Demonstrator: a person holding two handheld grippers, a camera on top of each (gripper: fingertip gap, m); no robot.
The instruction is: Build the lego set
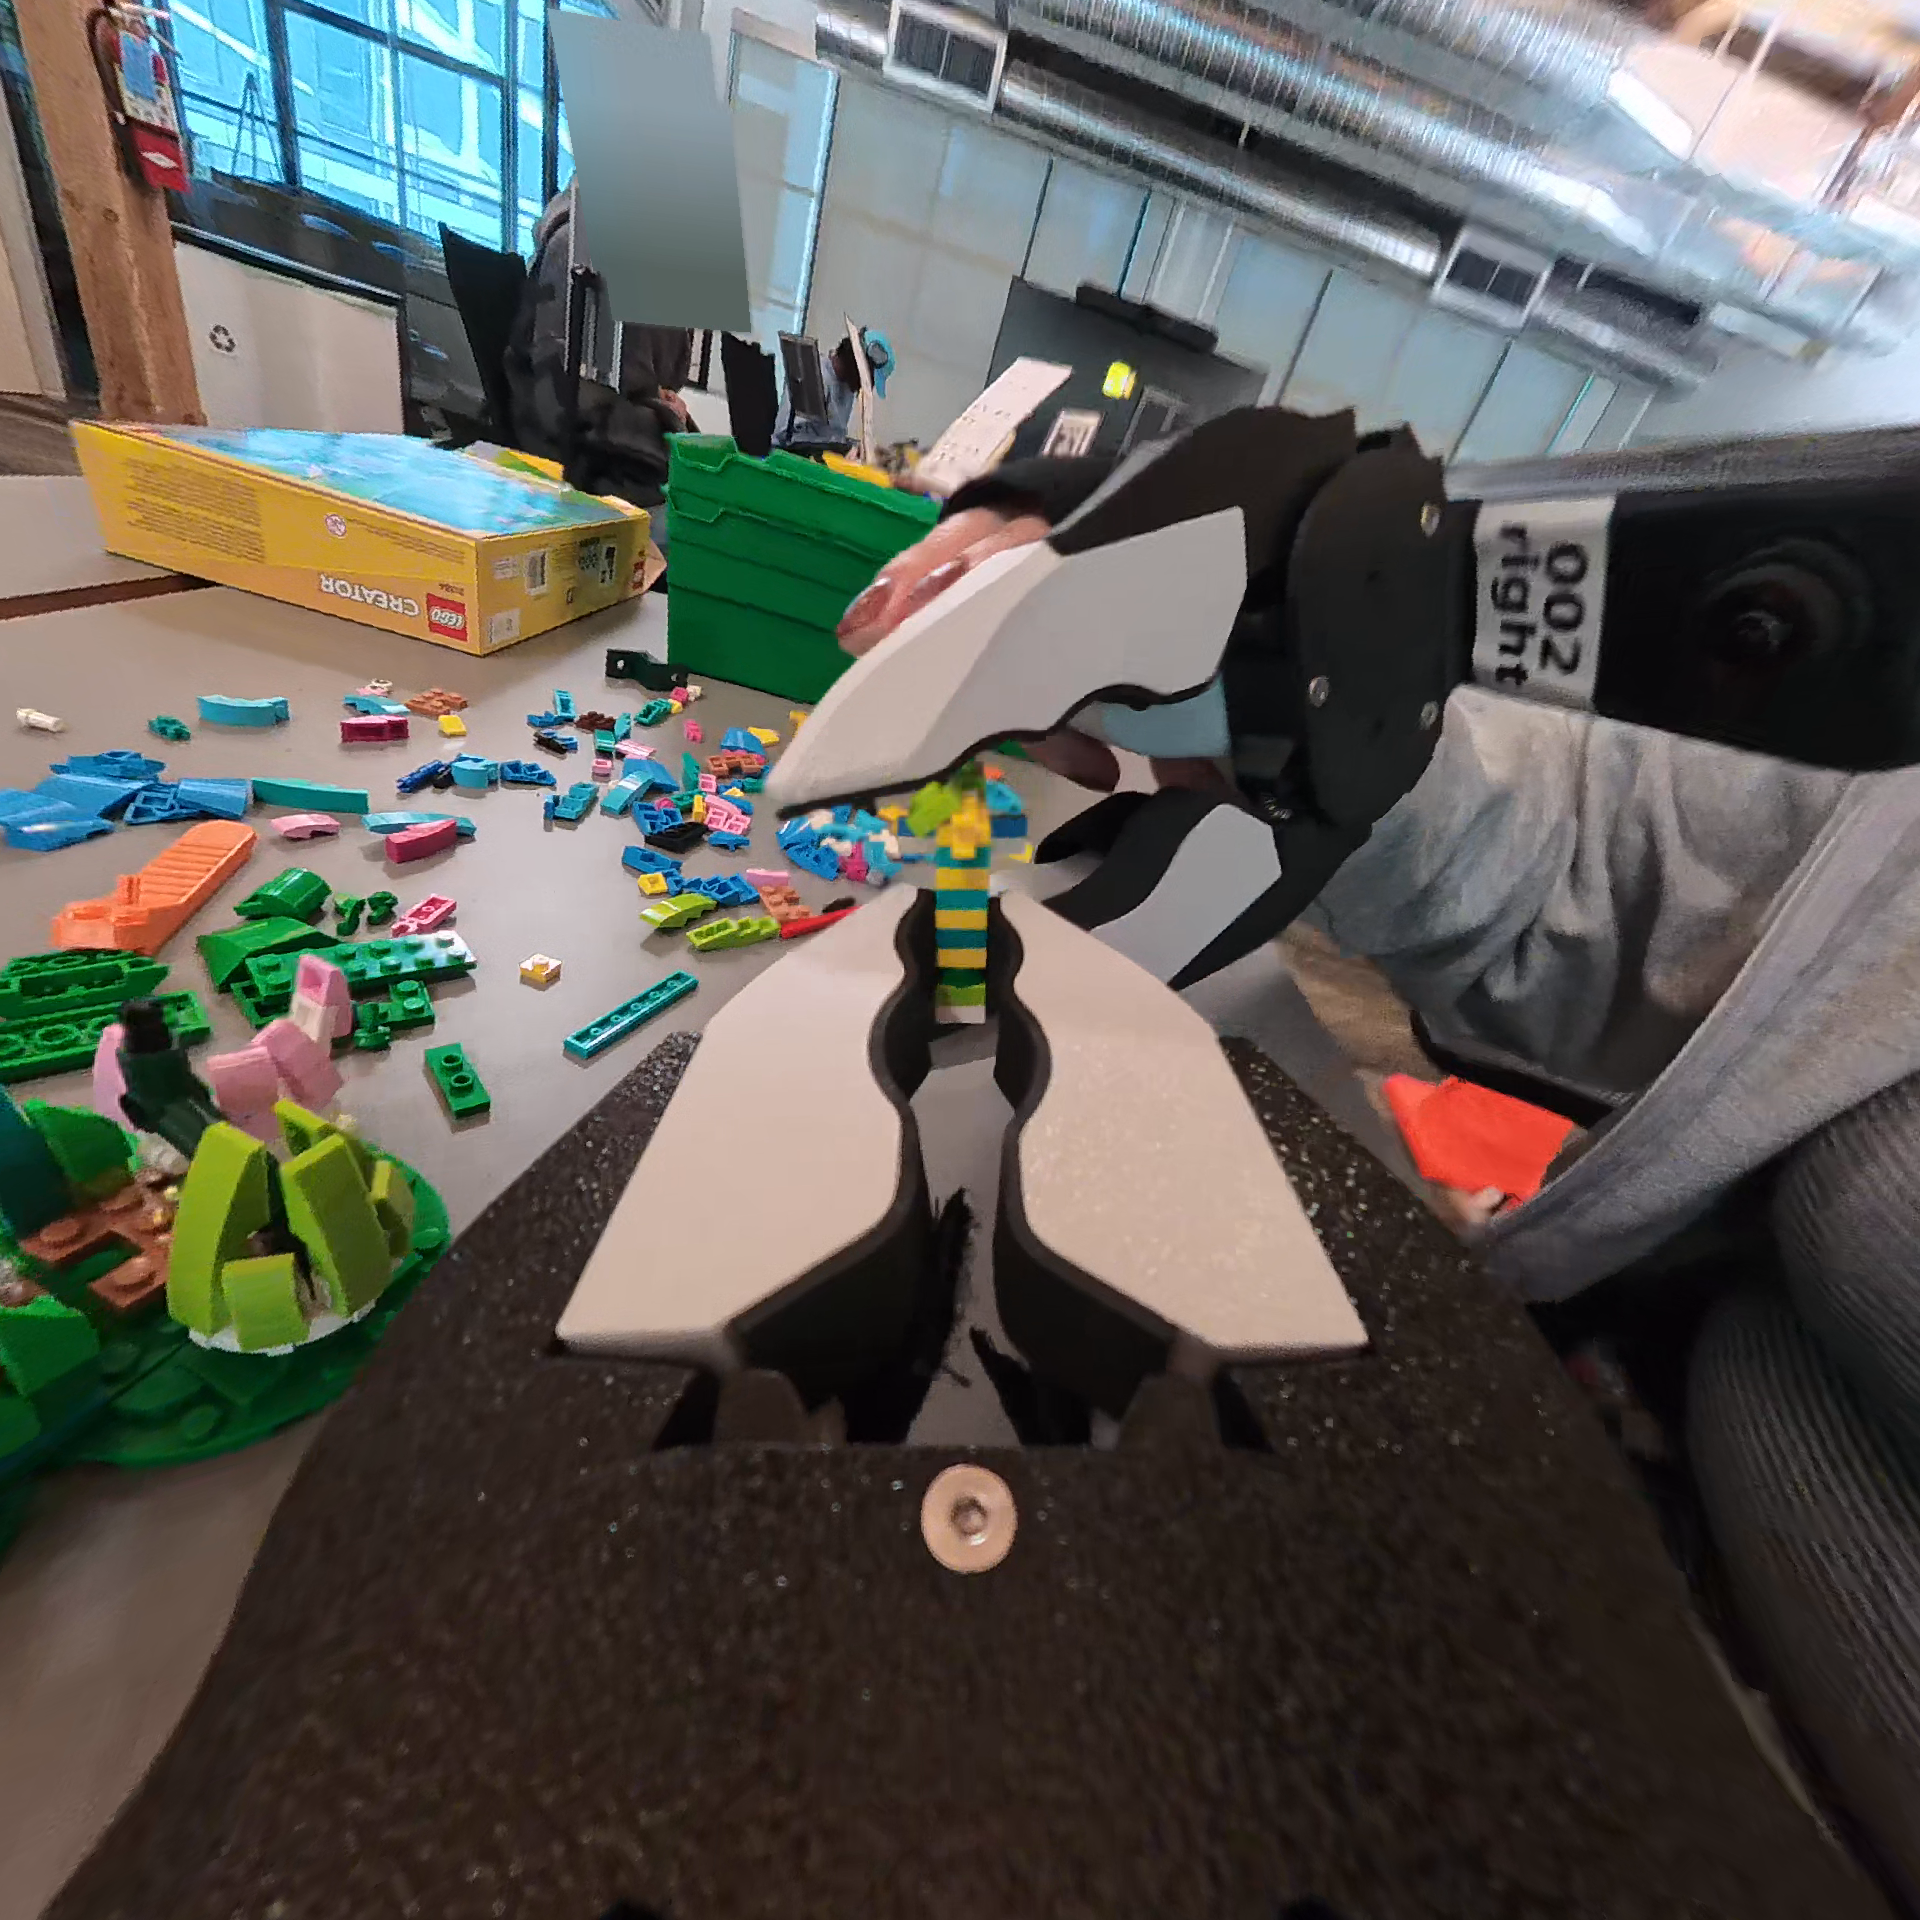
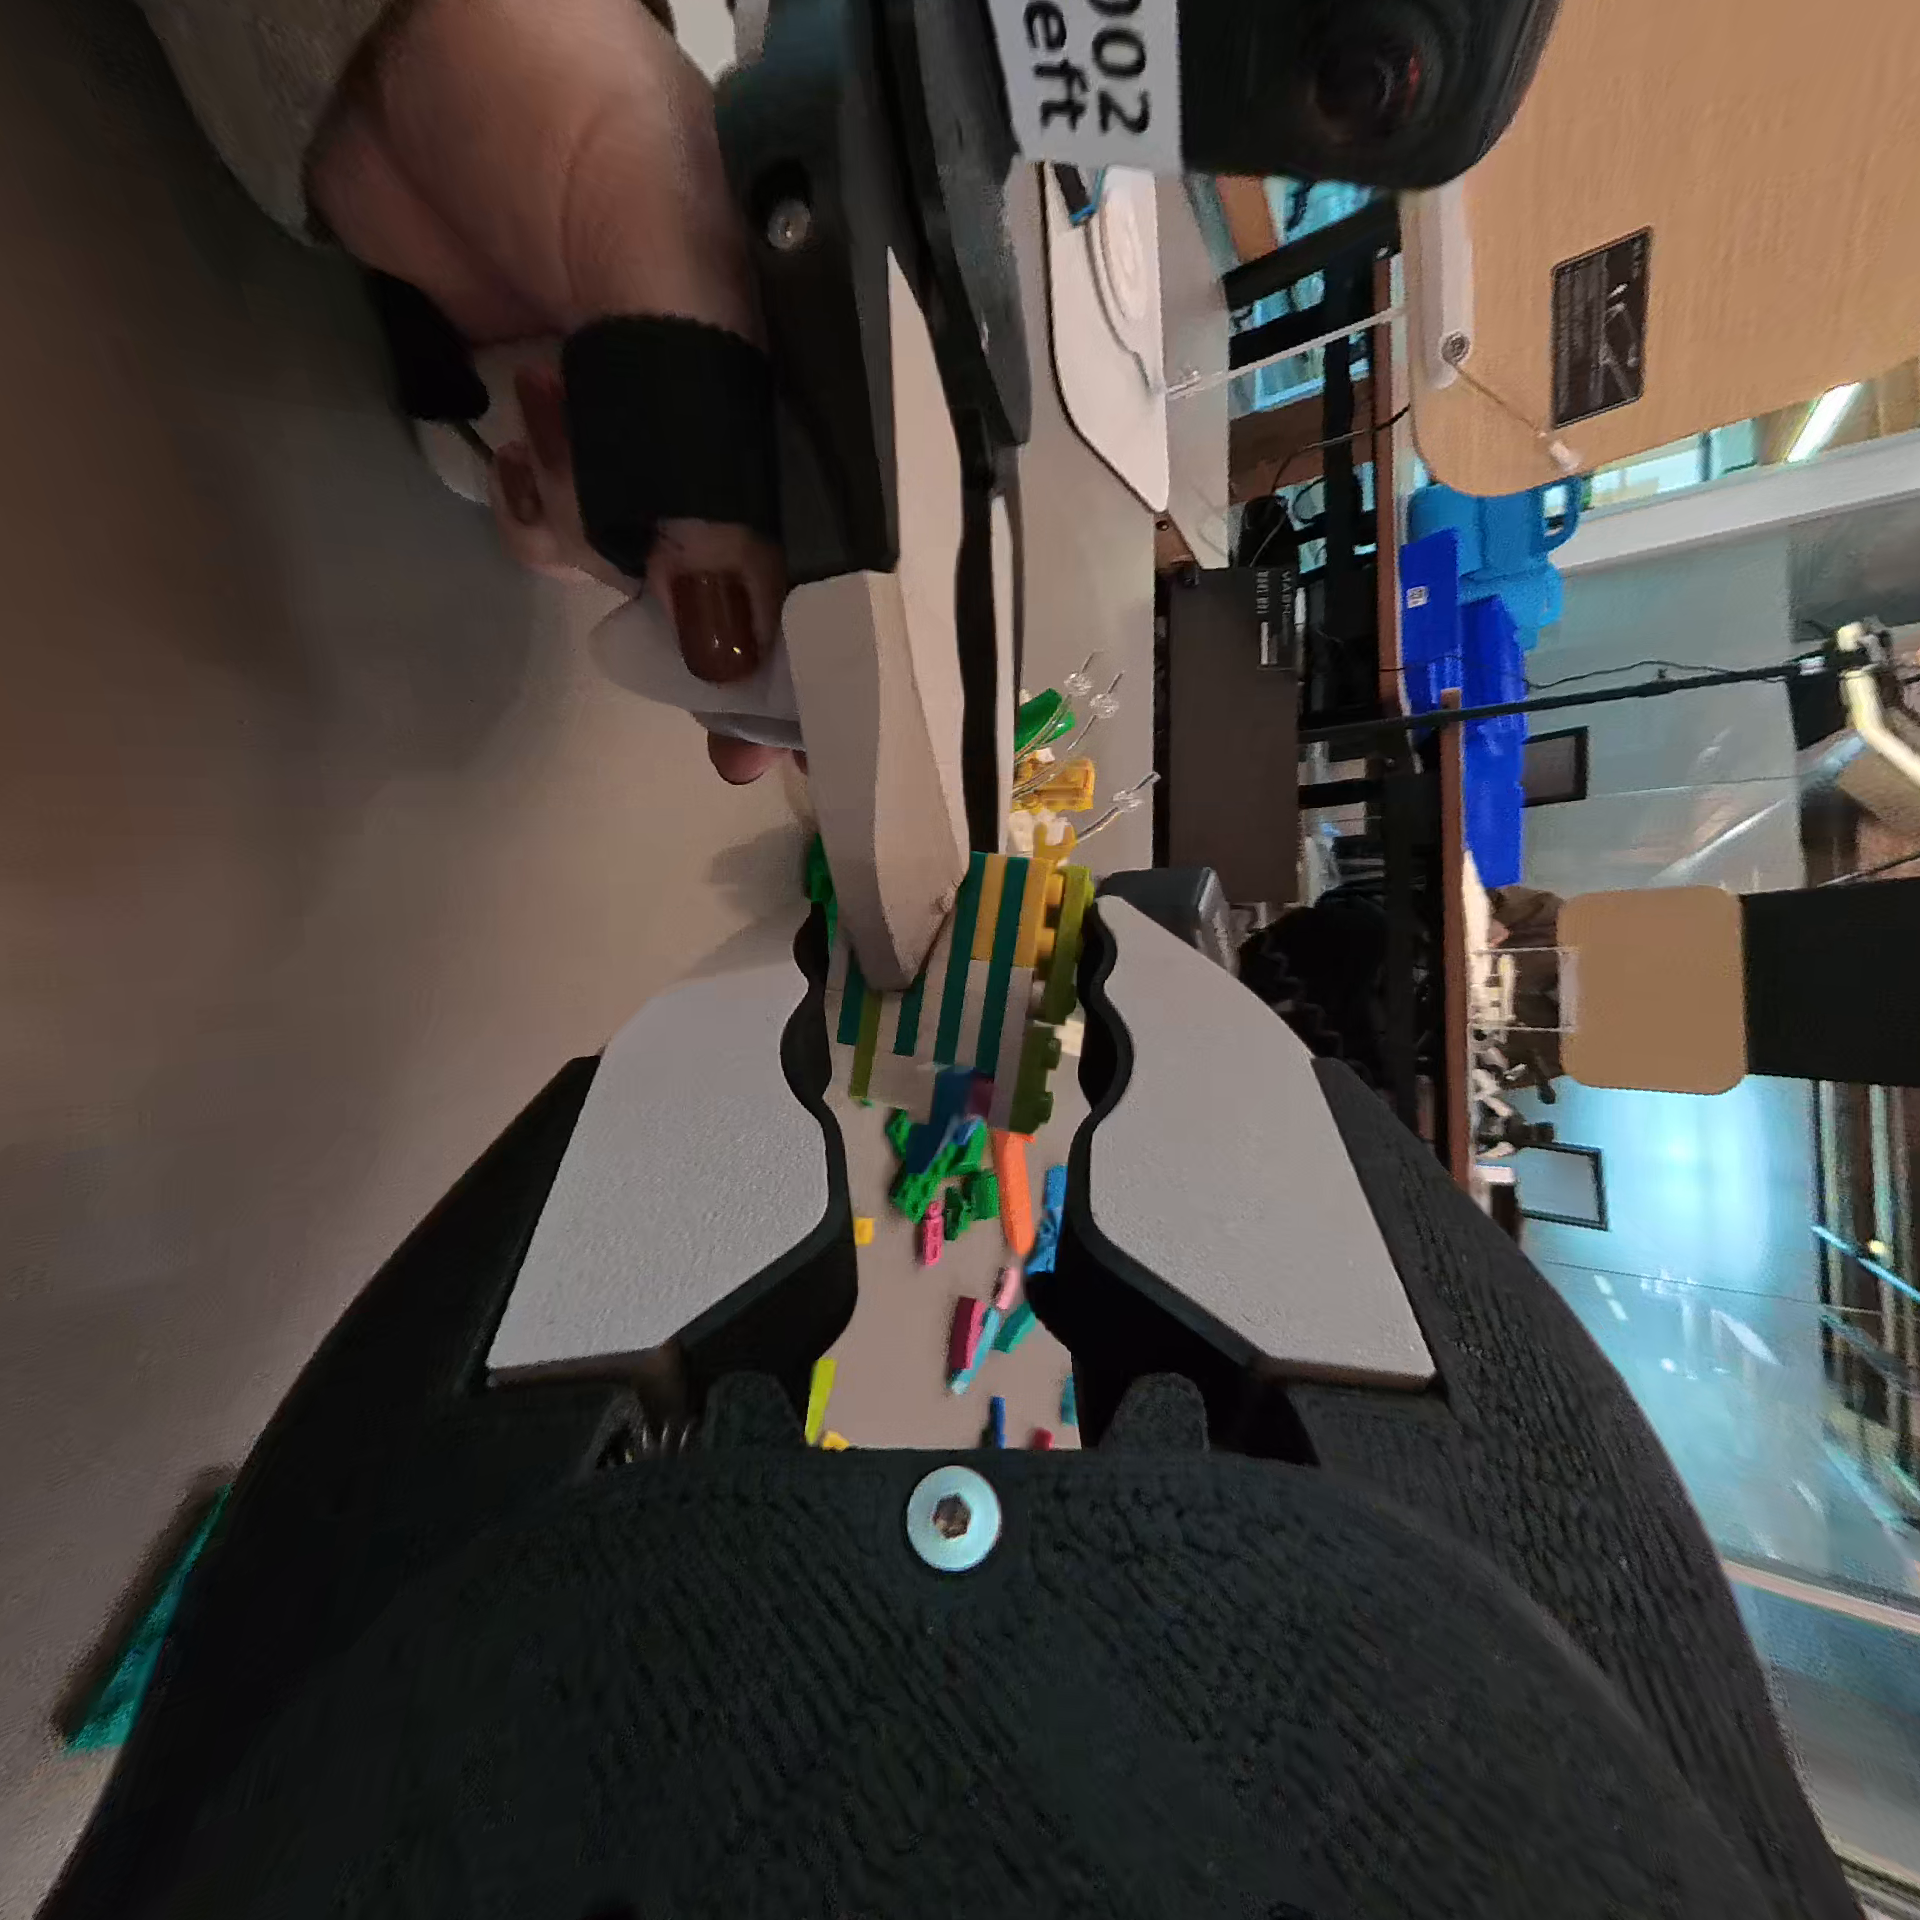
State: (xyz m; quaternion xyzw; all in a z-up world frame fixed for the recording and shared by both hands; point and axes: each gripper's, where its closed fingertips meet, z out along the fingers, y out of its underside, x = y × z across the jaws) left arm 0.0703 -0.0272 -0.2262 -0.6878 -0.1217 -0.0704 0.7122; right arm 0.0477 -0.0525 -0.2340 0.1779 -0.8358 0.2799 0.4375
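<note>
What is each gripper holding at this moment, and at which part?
Both hold the same striped brick stack. The left gripper clamps its lower, striped end; the right gripper closes on the upper end with lime pieces.

Open-plan office: exposed ducts, glass partitions, monitors.

— Where can we pass? The loose bricks crowd the table ahead, with the green bins behind them.

— Left is blocked too (the green model sits there); bare table lies nearer us.
</note>
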